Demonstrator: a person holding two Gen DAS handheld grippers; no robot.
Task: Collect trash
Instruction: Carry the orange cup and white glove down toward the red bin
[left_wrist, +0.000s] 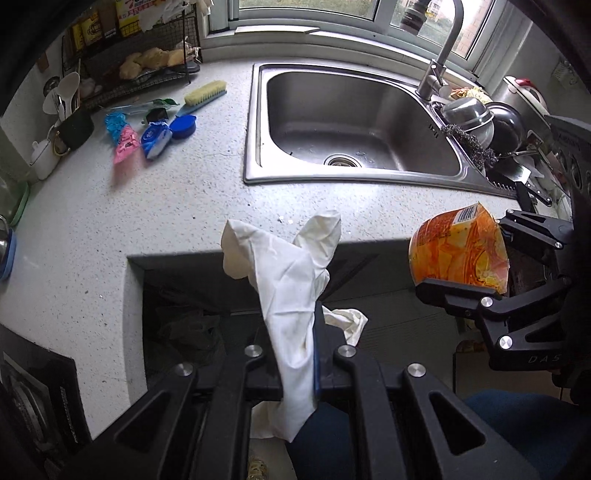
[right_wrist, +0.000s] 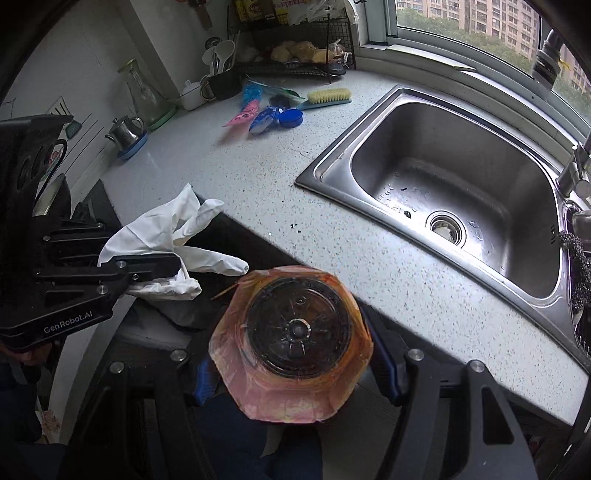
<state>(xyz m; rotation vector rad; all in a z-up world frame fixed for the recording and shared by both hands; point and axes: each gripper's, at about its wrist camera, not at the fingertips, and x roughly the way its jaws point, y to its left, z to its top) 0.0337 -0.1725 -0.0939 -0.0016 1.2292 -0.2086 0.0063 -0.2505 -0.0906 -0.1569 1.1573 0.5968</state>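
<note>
My left gripper (left_wrist: 314, 354) clenches the limp white rubber glove (left_wrist: 291, 280); my right gripper (right_wrist: 295, 373) grasps the crumpled orange noodle cup (right_wrist: 291, 347) beside it. I should keep both squeezes firm until over a bin.

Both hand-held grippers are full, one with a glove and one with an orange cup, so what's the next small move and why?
Probably carry both on toward a bin. The left hand-held gripper is shut on the white glove and the right hand-held gripper clamps the orange cup, both off the counter's edge. No bin shows, so where to drop them is unclear.
</note>
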